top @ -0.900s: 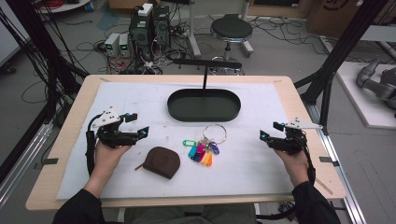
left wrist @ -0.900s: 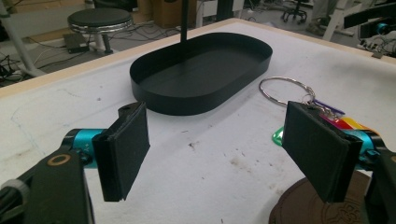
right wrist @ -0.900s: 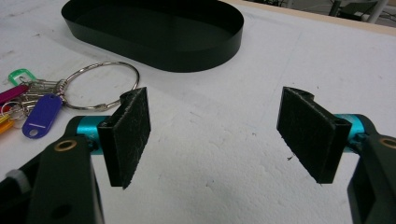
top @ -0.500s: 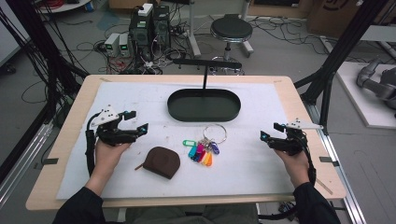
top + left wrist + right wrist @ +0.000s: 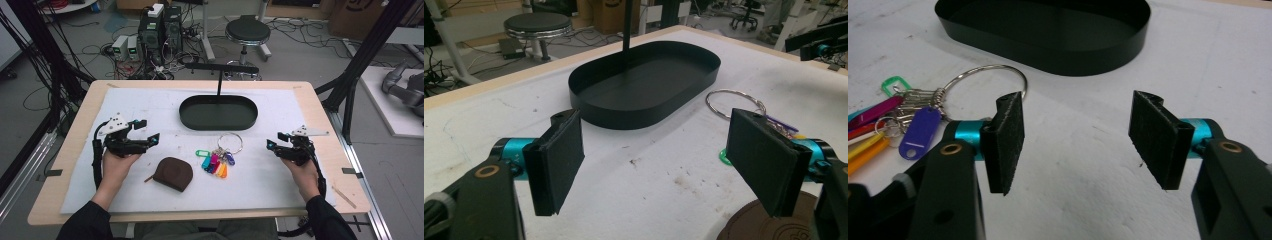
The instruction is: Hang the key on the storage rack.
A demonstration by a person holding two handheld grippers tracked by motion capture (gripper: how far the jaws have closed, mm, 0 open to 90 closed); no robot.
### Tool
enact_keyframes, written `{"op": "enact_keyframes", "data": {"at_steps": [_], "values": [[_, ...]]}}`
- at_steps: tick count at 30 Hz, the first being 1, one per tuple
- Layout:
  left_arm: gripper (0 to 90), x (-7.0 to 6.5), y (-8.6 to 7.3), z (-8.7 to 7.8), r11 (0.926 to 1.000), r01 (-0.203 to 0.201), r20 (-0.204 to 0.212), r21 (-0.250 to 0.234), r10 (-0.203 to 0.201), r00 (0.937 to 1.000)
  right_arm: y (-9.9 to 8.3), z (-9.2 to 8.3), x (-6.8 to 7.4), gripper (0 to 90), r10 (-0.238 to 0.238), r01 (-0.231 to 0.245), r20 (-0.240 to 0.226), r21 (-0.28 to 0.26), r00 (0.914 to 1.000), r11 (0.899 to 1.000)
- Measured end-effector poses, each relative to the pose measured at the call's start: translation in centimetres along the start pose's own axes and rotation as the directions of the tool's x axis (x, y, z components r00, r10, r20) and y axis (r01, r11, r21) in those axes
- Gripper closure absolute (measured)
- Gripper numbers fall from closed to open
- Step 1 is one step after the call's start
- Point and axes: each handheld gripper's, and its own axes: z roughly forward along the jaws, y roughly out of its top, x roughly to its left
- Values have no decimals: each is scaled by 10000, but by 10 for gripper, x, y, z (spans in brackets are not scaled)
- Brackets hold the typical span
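My left hand-held gripper (image 5: 147, 132) hovers over the white-covered surface (image 5: 280, 175) with its jaws spread wide and nothing between the pads (image 5: 558, 165). Just ahead of it and slightly toward me lies the brown pouch (image 5: 173, 173), whose edge peeks in under the right-hand jaw in the left gripper view. Beyond the pouch sits the bunch of keys (image 5: 218, 161) with coloured tags on a large metal ring. My right hand-held gripper (image 5: 274, 141) sits on the far side of the keys, also open and empty, its jaws set a fair way apart. The keys lie just beside its left jaw in the right gripper view (image 5: 903, 125). The black oval tray (image 5: 218, 122) rests farther out, between and ahead of both grippers.
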Motion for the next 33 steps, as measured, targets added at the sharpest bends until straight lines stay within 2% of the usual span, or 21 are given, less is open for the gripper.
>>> {"op": "enact_keyframes", "data": {"at_steps": [9, 12, 22, 27, 33], "values": [[230, 0, 0, -3, 9999, 70, -34, -104, -71, 10000, 8, 24, 18, 489, -78, 83, -218, 254, 9997, 9996], [230, 0, 0, -3, 10000, 55, -47, -59, -55, 10000, 9, 36, 23, 515, -58, 70, -211, 606, 9998, 9981], [231, 1, -2, -5, 9999, 90, 2, -78, -90, 10000, 19, 62, 39, 599, -195, 198, -34, 937, 9998, 9954], [231, 1, -2, -6, 9999, 78, 21, -83, -78, 10000, 20, 77, 45, 637, -125, 99, 170, 1445, 9998, 9894], [230, 1, -3, -7, 9999, 92, -30, -111, -92, 10000, 19, 84, 48, 656, -177, 118, 348, 1613, 9992, 9868]]}}
